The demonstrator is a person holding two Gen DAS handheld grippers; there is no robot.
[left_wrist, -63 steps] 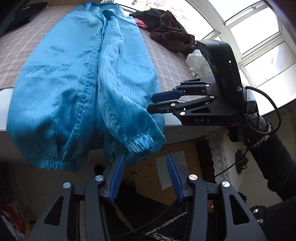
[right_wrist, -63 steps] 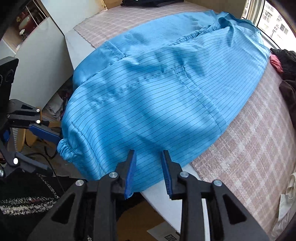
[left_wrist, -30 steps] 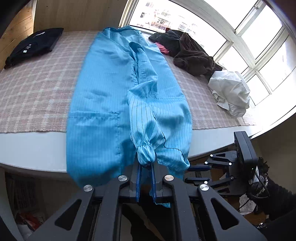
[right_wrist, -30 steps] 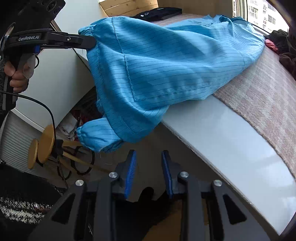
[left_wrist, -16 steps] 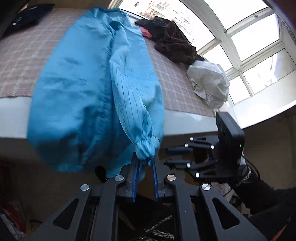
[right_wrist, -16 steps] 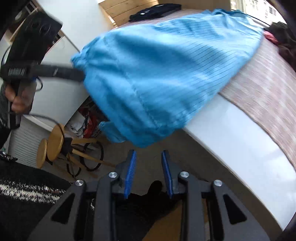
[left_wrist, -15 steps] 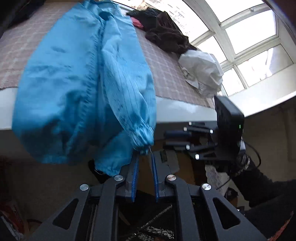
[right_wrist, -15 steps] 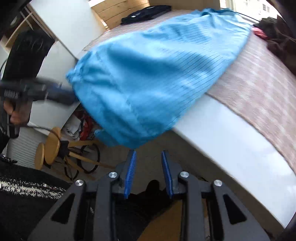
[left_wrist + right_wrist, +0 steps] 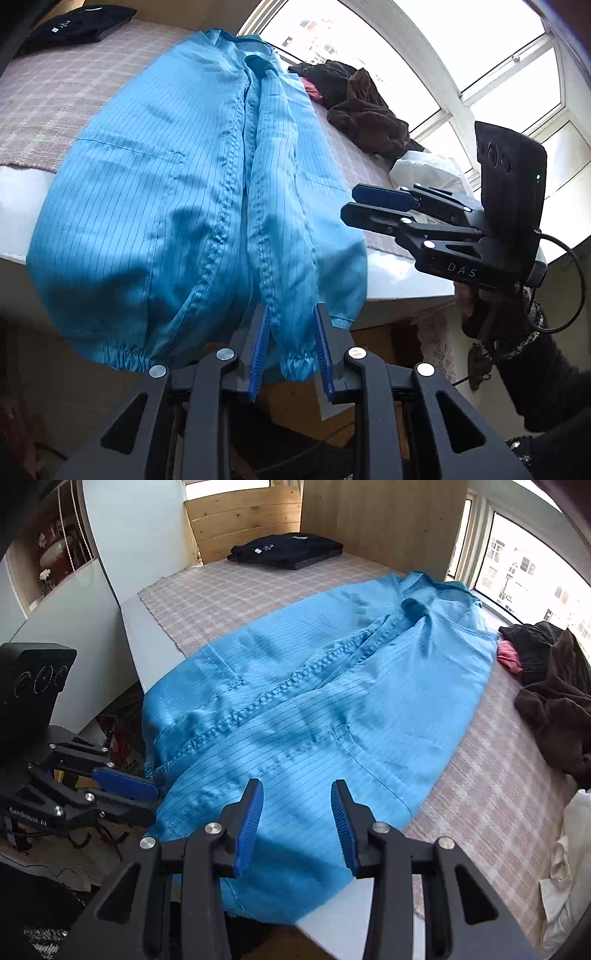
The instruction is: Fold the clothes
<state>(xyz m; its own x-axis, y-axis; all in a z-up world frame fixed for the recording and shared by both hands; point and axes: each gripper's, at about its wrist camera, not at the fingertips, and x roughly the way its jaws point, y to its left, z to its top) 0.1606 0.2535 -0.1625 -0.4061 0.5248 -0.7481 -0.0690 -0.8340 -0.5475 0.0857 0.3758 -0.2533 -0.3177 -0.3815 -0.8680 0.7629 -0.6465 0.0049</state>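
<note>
Checked bed cover (image 9: 236, 590) under blue coat (image 9: 332, 701) | both sleeves laid in, hem overhanging | our left gripper (image 9: 291, 350) and right gripper (image 9: 297, 827) spread, empty | next we'd grasp hem, fold upward.

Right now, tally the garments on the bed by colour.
Blue: 1, the blue jacket, its lower end hanging over the edge
Black: 2, the folded black garment at the far end, the black garment in the pile by the window
Brown: 1, the brown garment
Red/pink: 1, the pink item
White: 1, the white garment
Total: 6
</note>
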